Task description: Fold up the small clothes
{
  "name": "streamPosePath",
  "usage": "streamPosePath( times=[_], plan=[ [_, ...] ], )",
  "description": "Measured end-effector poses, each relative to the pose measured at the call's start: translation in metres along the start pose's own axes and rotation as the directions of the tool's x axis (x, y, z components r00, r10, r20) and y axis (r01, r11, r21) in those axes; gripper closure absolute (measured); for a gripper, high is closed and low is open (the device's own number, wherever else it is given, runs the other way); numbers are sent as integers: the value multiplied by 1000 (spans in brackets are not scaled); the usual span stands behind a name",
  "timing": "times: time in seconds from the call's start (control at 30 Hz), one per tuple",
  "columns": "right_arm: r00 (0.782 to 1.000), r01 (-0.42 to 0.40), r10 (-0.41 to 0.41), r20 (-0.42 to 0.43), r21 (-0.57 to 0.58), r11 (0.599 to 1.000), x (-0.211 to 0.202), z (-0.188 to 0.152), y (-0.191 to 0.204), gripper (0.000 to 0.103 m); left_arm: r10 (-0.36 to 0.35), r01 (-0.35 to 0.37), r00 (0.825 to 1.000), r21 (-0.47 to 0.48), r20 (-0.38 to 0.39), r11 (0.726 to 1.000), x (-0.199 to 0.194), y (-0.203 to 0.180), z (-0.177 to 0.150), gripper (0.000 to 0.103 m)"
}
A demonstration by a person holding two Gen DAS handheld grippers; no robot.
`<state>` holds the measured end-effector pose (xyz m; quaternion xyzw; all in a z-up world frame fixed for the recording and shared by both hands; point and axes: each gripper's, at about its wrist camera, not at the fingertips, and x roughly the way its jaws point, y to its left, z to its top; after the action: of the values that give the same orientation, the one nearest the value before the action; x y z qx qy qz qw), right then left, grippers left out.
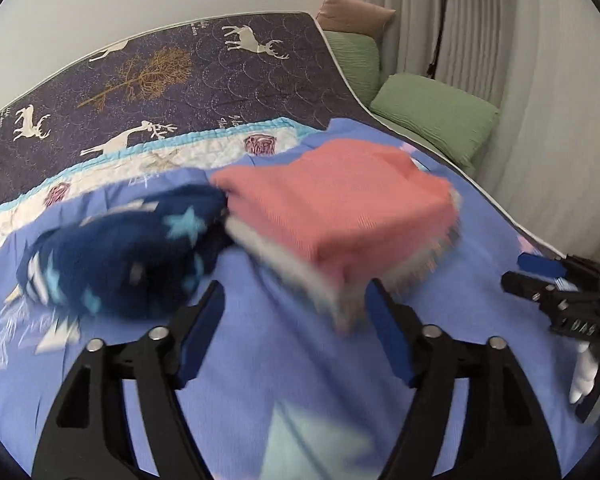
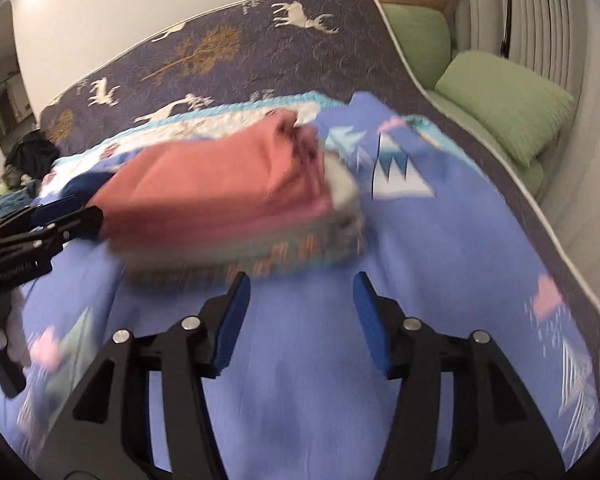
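Observation:
A stack of folded small clothes with a pink garment on top (image 1: 340,208) lies on the blue patterned sheet (image 1: 284,360); it also shows in the right wrist view (image 2: 228,196). A crumpled navy garment with light stars (image 1: 128,248) lies left of the stack. My left gripper (image 1: 296,316) is open and empty, just in front of the stack's near corner. My right gripper (image 2: 300,304) is open and empty, just in front of the stack's near edge. Each gripper shows in the other's view: the right one (image 1: 540,276) and the left one (image 2: 64,220). Both views are blurred.
The bed has a dark quilt with deer and trees (image 1: 188,72) behind the sheet. Green pillows (image 1: 436,116) and a tan one (image 1: 352,12) lie off the bed's right edge by the curtain. A dark pile of clothes (image 2: 28,156) sits at the far left.

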<state>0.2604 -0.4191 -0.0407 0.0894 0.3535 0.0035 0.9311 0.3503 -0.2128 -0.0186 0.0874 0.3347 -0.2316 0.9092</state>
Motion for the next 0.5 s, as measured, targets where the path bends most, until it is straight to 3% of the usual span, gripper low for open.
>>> streamPosePath(
  times=[0.07,0.17,0.2,0.23,0.33,0.5],
  plan=[
    [1000,-1,1,-6,5,1000,-20,-18,3,31,10,-10,1000,32,17,999,-24,-7,-23,24],
    [1000,-8,9,7,-32,999,-52,-41,15,29,16,-19,999,61,41,998,-59,-19,-51,23],
    [1000,-4,5,16,-43,999,-61,-44,19,25,15,-18,999,61,51,998,-69,-22,-55,18],
    [999,7,-4,41,-57,998,-77,-51,27,22,16,-20,998,58,66,998,-80,-25,-60,11],
    [993,20,-11,120,-76,997,-117,-68,44,14,13,-19,990,38,141,999,-121,-39,-72,9],
    [981,-41,43,191,-19,999,-170,-97,57,8,-26,30,980,-17,198,999,-174,-58,-92,2]
  ],
)
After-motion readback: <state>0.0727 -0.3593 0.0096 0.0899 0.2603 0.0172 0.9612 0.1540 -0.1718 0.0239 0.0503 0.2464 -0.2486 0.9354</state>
